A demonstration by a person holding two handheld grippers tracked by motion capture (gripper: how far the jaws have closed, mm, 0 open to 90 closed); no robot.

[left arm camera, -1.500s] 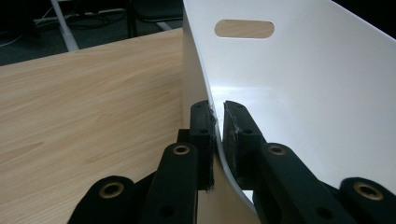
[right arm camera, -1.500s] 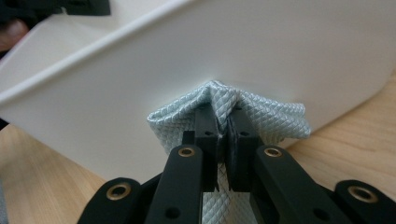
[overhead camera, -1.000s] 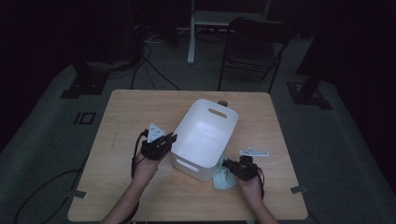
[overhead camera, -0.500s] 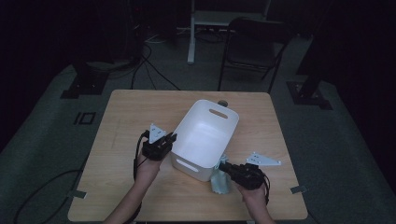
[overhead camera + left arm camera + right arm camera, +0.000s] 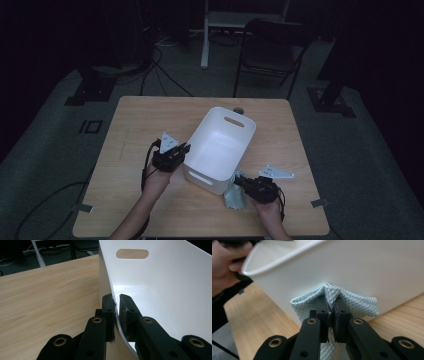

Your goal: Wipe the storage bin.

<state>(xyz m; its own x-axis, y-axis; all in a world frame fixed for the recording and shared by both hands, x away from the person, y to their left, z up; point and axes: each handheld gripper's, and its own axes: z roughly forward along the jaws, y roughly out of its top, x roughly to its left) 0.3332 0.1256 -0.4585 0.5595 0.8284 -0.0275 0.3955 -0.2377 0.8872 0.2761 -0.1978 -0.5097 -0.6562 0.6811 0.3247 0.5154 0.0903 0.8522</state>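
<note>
A white plastic bin (image 5: pixel 220 145) with slot handles stands in the middle of the wooden table. My left gripper (image 5: pixel 184 150) is shut on its left rim; in the left gripper view the thin white wall (image 5: pixel 115 307) runs between the two pads. My right gripper (image 5: pixel 240 182) is shut on a pale blue-green quilted cloth (image 5: pixel 234 196), lifted beside the bin's near right corner. In the right gripper view the cloth (image 5: pixel 354 303) bunches around the jaws right against the bin's outer wall (image 5: pixel 362 267).
The light wooden table (image 5: pixel 135 125) has bare room to the left and behind the bin. A black chair (image 5: pixel 272 50) and a white desk frame stand on the floor beyond the far edge. Cables lie on the floor at the left.
My right gripper has turned and moved left and up toward the bin's near corner, carrying the cloth with it. The left gripper and the bin have stayed put.
</note>
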